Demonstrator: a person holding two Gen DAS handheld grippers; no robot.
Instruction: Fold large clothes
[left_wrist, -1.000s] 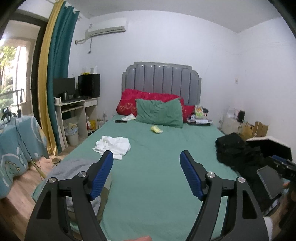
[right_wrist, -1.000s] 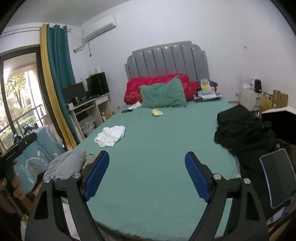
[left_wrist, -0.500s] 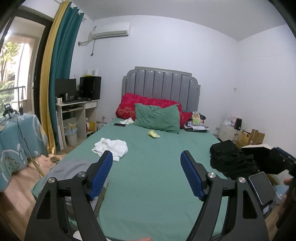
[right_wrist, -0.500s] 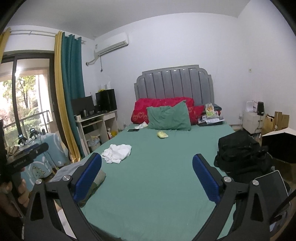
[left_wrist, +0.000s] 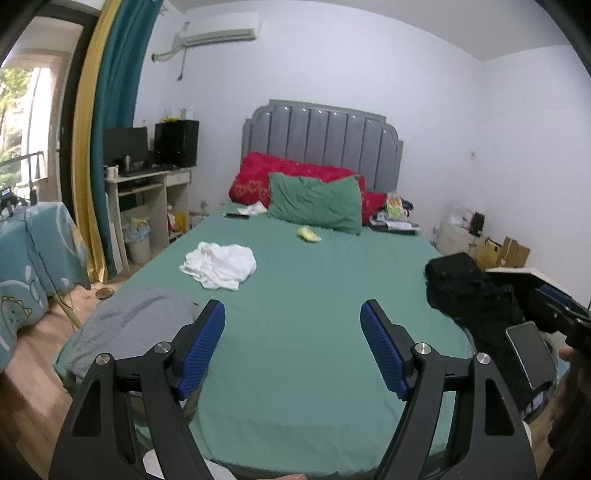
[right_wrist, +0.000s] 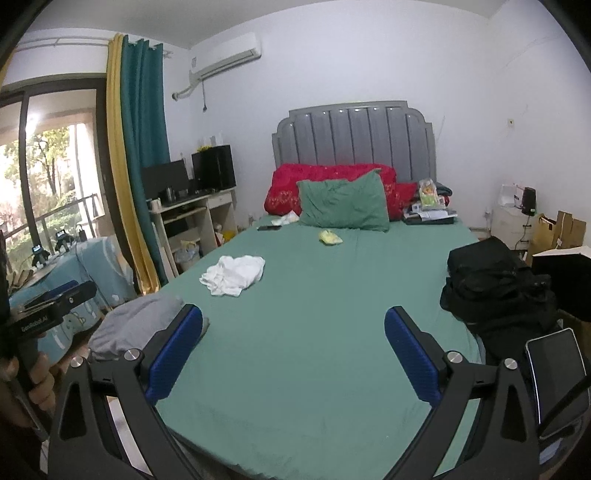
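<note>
Standing wide apart and empty, both the left gripper (left_wrist: 291, 325) and right gripper (right_wrist: 293, 332) hover over the bed (left_wrist: 314, 295). The black garment pile (right_wrist: 495, 288) at its right edge looks soft, bulky; an edge or collar suits pinching.

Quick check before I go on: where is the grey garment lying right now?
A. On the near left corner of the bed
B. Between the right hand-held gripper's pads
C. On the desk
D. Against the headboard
A: the grey garment lies bunched on the bed at its near left corner, no gripper touching it.
</note>
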